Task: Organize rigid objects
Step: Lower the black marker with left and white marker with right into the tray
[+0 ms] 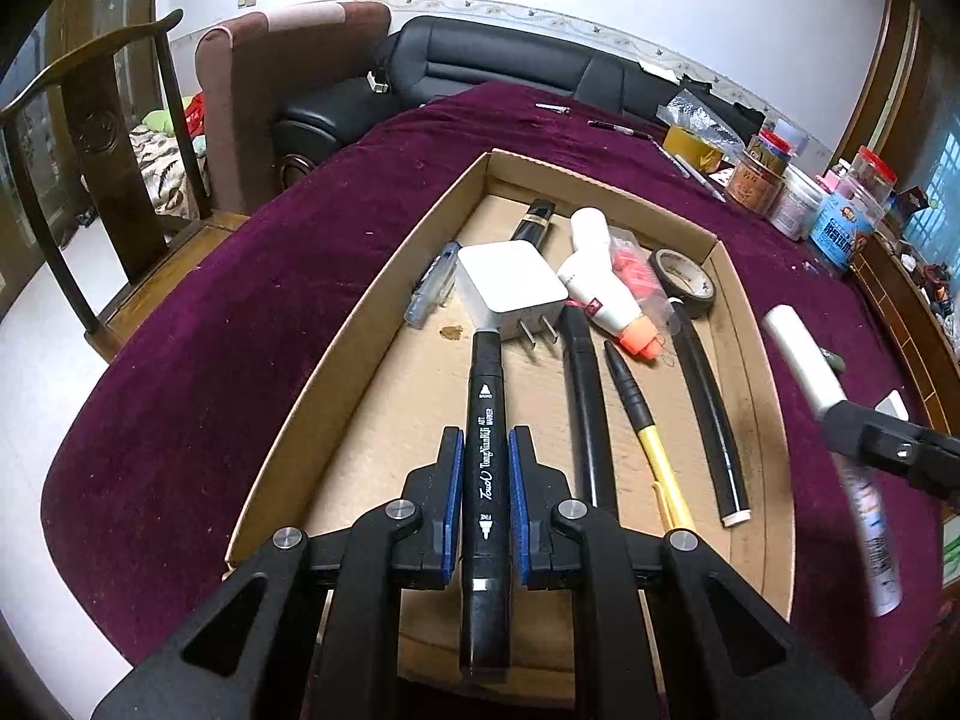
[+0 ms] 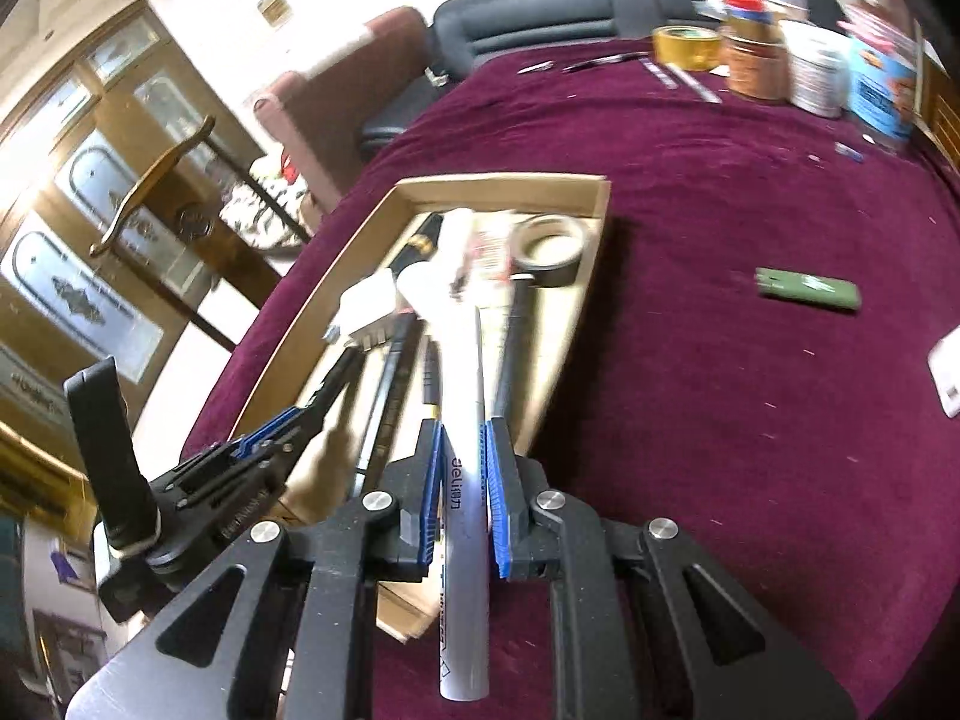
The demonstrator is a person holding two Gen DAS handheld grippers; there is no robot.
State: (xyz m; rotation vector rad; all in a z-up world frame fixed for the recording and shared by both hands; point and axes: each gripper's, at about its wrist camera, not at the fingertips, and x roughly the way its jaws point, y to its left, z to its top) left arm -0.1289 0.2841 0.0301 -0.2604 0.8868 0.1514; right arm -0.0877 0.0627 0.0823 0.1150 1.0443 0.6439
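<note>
My left gripper (image 1: 486,450) is shut on a black Touch marker (image 1: 485,480) and holds it lengthwise over the cardboard tray (image 1: 336,396). The tray holds a white charger (image 1: 510,285), a white bottle with an orange cap (image 1: 606,294), a tape roll (image 1: 684,282) and several pens. My right gripper (image 2: 467,456) is shut on a white Deli glue stick (image 2: 462,540), tilted above the tray's right edge (image 2: 591,252). The left wrist view shows that stick (image 1: 804,360) at the right, blurred.
The table has a purple velvet cloth (image 1: 252,276). Jars and tins (image 1: 798,198) stand at its far right. A green lighter (image 2: 807,291) and a white card (image 2: 951,375) lie on the cloth right of the tray. A chair (image 1: 108,180) and sofa (image 1: 480,66) stand beyond.
</note>
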